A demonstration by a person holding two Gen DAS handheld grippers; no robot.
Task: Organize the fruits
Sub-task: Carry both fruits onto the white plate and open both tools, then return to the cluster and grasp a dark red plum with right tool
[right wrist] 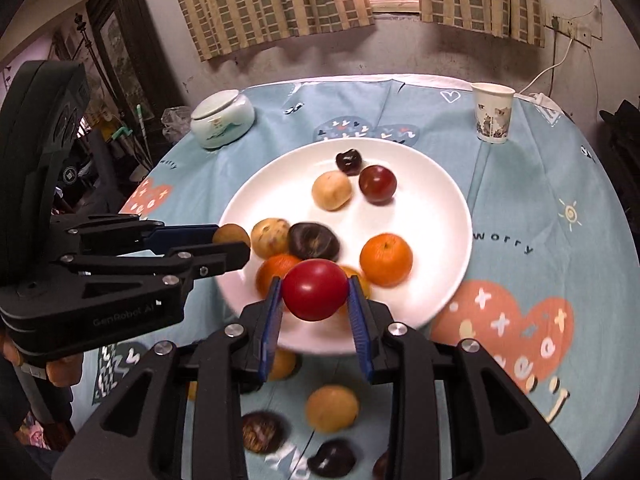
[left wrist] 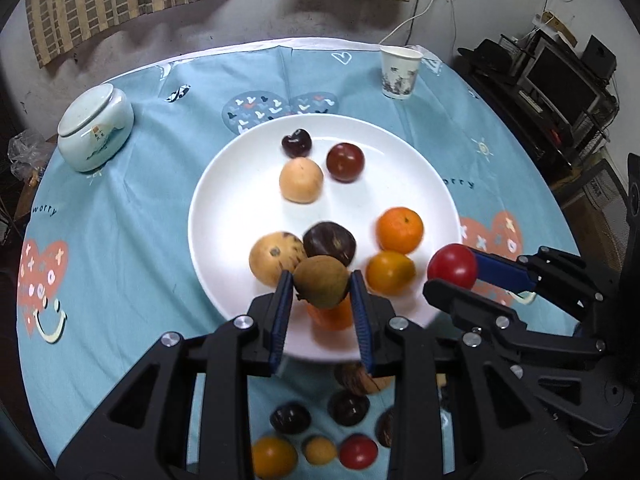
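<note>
A white plate (left wrist: 224, 184) (right wrist: 440, 184) on the blue tablecloth holds several small fruits: oranges (left wrist: 400, 230), tan ones (left wrist: 301, 180), dark ones (left wrist: 345, 162). My left gripper (left wrist: 322, 282) is shut on a brown-green round fruit (left wrist: 322, 286) above the plate's near edge; it also shows in the right wrist view (right wrist: 231, 242). My right gripper (right wrist: 315, 294) is shut on a red tomato (right wrist: 315, 290) above the plate's near rim; it shows in the left wrist view (left wrist: 452, 268) at the right.
Several loose fruits (left wrist: 290, 418) (right wrist: 332, 408) lie on the cloth in front of the plate. A lidded ceramic jar (left wrist: 94, 132) (right wrist: 222, 120) stands at the far left. A paper cup (left wrist: 400, 72) (right wrist: 492, 112) stands at the far right.
</note>
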